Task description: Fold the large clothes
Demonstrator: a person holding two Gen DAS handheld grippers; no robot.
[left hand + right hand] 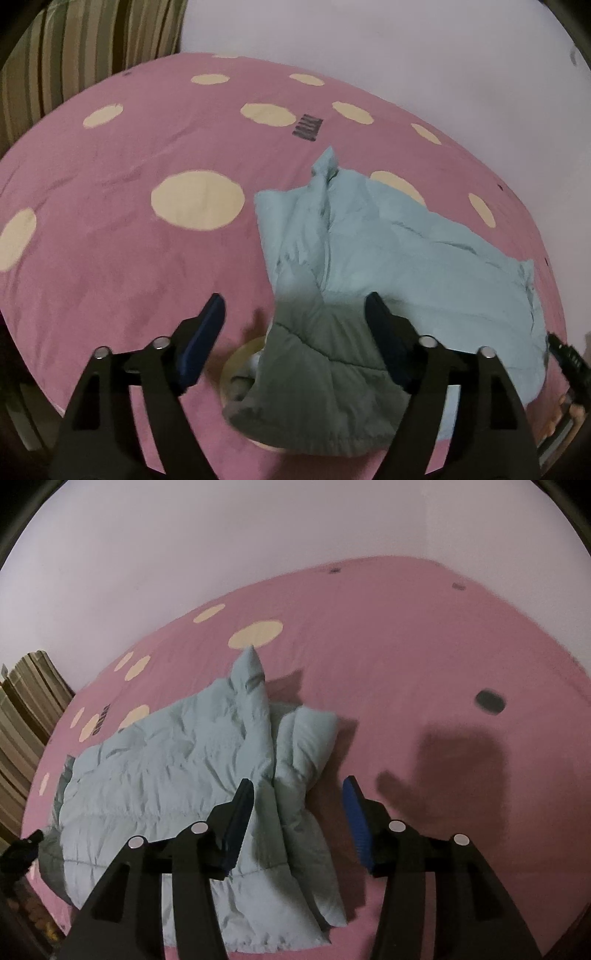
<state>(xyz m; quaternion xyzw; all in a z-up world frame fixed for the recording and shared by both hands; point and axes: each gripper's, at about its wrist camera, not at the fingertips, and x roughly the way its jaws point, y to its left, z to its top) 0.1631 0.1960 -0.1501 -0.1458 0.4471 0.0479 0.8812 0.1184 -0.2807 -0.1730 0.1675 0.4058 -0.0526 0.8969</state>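
The pale blue puffer jacket (177,775) is lying in a loose, partly folded heap on the pink spotted bedcover (110,258), filling the lower right of the left wrist view and the lower left of the right wrist view. One padded sleeve or side panel (306,746) is sitting doubled over along the jacket's right edge in the right wrist view, and a peak of fabric is sticking up toward the top of the heap. The near hem is falling into shadow at the bottom of the left wrist view.

The left gripper (295,328) is hanging over that shadowed hem with its jaws spread wide and nothing pinched between them. The right gripper (299,812) is hovering over the folded panel, its jaws parted too, the cloth lying below them rather than gripped. Both tools are released.

Judging by this, a fold is being set down and let go, with the garment only roughly halved and still lumpy. The next move probably calls for choosing two fresh grip points on an outer edge, closing firmly on the thick quilting, and carrying it across evenly so the padding does not spring back.

A striped cushion (74,55) is resting at the upper left of the left wrist view, and a pale wall (258,535) is filling the top.
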